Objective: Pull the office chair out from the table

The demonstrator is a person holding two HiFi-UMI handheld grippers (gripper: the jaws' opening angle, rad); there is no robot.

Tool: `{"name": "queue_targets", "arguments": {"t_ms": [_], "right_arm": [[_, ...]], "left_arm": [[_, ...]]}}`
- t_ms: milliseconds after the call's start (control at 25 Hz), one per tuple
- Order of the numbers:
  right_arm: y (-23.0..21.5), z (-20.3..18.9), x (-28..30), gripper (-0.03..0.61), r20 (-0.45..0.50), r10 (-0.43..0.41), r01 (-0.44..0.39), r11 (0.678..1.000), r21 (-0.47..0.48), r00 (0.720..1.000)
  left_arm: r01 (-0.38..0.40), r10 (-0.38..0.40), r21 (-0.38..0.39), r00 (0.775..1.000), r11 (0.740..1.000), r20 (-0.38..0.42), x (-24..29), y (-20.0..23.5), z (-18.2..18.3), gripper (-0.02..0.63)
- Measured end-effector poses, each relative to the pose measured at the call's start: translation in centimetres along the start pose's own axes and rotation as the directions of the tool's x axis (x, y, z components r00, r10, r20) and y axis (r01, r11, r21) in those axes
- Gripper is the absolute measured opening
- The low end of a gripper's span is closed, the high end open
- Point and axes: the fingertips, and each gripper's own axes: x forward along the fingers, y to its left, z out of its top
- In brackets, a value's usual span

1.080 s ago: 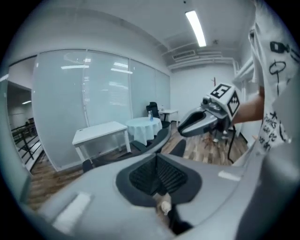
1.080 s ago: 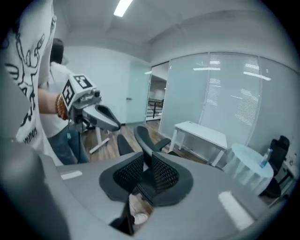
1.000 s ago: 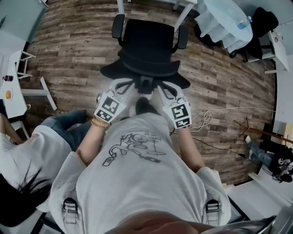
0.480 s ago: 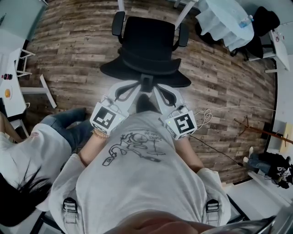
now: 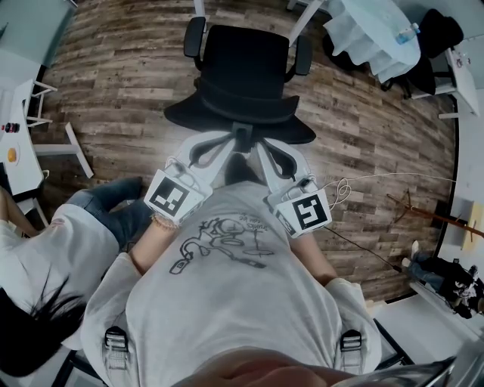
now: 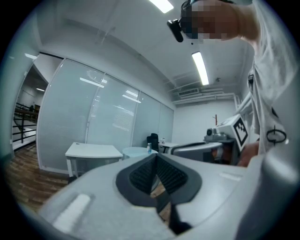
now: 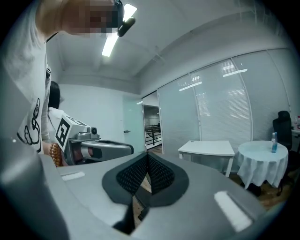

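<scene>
The black office chair (image 5: 243, 75) stands on the wooden floor, its seat and armrests turned away from me and its back toward me. Behind it, at the top edge, are the white table's legs (image 5: 302, 23). My left gripper (image 5: 225, 137) and right gripper (image 5: 262, 145) are held close in front of my chest, pointing toward the chair's back but apart from it. Both are shut with nothing between the pads. In the left gripper view the jaws (image 6: 156, 157) meet, and likewise in the right gripper view (image 7: 146, 157).
A seated person (image 5: 45, 249) is close at my left. A round table with a white cloth (image 5: 374, 38) stands at the back right, a white desk (image 5: 15, 128) at the left. Cables (image 5: 355, 185) lie on the floor to the right.
Both grippers have drawn back from the chair's back toward my chest and lifted. The chair has stayed about where it was.
</scene>
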Motion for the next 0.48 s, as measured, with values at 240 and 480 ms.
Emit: {"name": "queue_targets", "arguments": {"t_ms": [240,480], "right_arm": [[-0.1,0.4,0.4,0.006,0.008,-0.002,0.002,1.000,0.006,1.000],[1.8,-0.3,-1.6,0.006,0.009,0.007,-0.007,1.000,-0.006,1.000]], "left_arm": [[0.007,-0.006,-0.009,1.000,1.000,0.008,0.3,0.1,0.3,0.003],[0.003,-0.003,-0.010,1.000,1.000,0.001,-1.2,-2.2,-0.9,0.003]]}}
